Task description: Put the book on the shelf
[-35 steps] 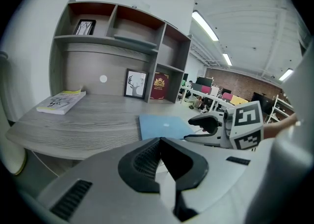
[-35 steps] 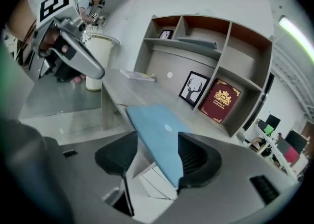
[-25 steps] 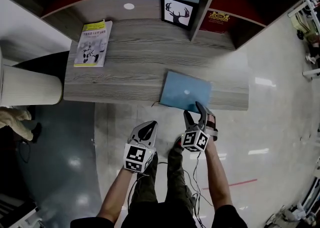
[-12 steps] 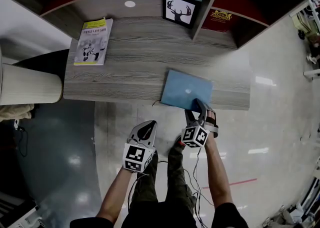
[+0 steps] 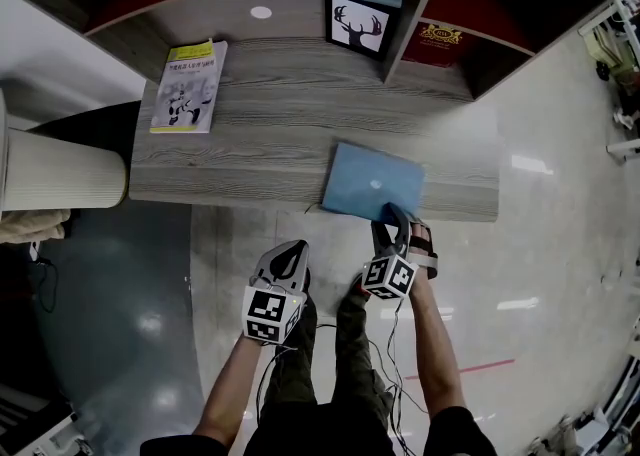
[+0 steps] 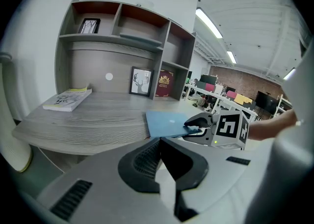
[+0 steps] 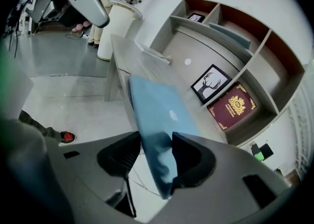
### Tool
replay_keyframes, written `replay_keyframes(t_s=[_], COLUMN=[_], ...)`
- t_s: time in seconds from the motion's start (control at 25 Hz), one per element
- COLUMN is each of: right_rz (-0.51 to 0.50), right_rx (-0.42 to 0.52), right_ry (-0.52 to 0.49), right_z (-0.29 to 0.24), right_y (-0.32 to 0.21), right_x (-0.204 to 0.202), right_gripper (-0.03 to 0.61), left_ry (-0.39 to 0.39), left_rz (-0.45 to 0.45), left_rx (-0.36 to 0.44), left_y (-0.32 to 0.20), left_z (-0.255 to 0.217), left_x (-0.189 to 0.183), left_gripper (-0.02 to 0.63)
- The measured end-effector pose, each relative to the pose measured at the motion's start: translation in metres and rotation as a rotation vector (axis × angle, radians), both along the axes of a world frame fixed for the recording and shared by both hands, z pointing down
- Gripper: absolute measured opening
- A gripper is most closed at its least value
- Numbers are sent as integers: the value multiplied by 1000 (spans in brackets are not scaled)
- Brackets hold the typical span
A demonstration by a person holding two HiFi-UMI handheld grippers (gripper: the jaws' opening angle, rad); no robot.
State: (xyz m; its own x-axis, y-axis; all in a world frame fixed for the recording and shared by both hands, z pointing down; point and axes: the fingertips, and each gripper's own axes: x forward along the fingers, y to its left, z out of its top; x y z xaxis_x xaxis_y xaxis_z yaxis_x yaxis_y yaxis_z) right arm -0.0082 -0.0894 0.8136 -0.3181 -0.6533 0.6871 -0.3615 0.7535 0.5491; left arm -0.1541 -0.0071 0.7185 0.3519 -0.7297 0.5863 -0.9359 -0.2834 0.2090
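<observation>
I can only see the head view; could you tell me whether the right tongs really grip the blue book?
Observer: Yes. In the right gripper view the book sits inside the right tongs, with both pads pressing it. The jaws have just been closing.
Operator: Is the book lifted yet?
Observer: No. The left gripper view shows it lying flat on the desk, one corner past the edge.
Operator: And the left tongs?
Observer: Their own view shows the left tongs shut, with nothing between them.

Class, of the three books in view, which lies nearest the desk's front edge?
The plain blue book; the yellow book lies further back, the maroon book sits in the shelf.
</observation>
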Motion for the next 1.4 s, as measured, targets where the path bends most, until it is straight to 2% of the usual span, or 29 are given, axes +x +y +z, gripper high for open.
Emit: replay_keyframes(t_s=[0.36,0.52,0.68,0.92,1.16,1.4], right_rz=[-12,-11,2,86,145,269], right_rx=[20,66,77,85,39,-19], right_ry=[17,-3,-27,-110,-189,-359], right_z=[-9,-25,-35,-55,-76,-108], right_y=[4,0,-2,-11,-14,-12], right_x=[2,4,5,12,21,40], right_gripper=[183,139,122,97,83,70], left_ry=[-25,-25,-25,-35,-37,-38], left_rz=[5,4,4,10,8,15], left_rx=[13,22,29,41,61,89], left_y=[0,-3,-3,-3,-5,-4], left_z=[-7,-14,-21,-32,-51,-74], left_x=[1,1,3,6,9,17], left_gripper=[8,8,8,8,8,8])
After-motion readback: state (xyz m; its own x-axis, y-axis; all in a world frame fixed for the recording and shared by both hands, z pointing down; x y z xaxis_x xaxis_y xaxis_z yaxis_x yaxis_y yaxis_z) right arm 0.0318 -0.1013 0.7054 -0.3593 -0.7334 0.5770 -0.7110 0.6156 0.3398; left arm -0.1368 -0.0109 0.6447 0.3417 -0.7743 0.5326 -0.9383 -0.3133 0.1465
